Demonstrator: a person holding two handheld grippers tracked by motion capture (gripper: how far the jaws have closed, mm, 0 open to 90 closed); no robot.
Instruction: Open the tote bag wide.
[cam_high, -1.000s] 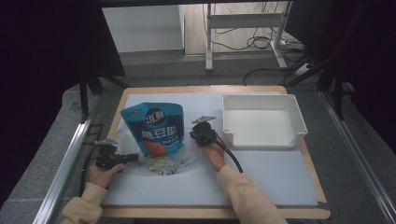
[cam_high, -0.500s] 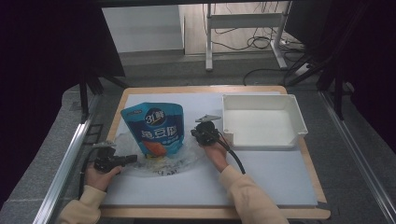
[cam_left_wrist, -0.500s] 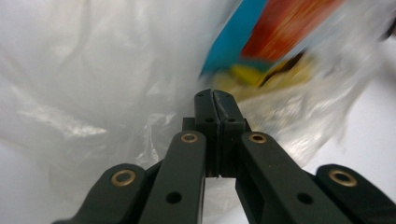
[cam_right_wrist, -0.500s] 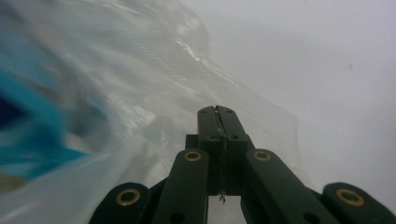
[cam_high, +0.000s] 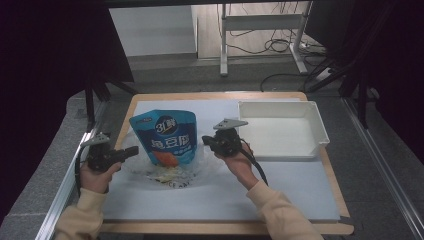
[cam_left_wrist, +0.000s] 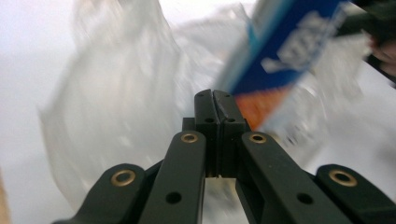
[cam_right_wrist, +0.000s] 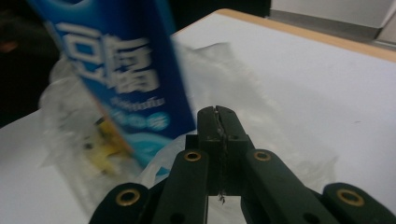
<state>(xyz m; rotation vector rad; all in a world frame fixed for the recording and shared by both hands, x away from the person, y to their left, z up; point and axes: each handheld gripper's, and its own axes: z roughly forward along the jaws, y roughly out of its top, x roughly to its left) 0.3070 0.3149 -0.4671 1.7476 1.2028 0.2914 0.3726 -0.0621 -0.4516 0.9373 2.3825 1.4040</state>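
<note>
From high up, a blue pouch (cam_high: 167, 137) is seen standing in a clear bag (cam_high: 170, 167) on the table (cam_high: 210, 200), between the left gripper (cam_high: 131, 151) and right gripper (cam_high: 206, 142).

In the left gripper view, the jaws are seen pressed together on the bag's edge.

In the right gripper view, the jaws are also clamped on the bag.

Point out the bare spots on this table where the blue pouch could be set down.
Free: the white mat in front of the clear plastic bag, between the forearms; the strip beyond the blue pouch, left of the white tray; the tray's floor. Crowded: the middle, between left gripper and right gripper.
</note>
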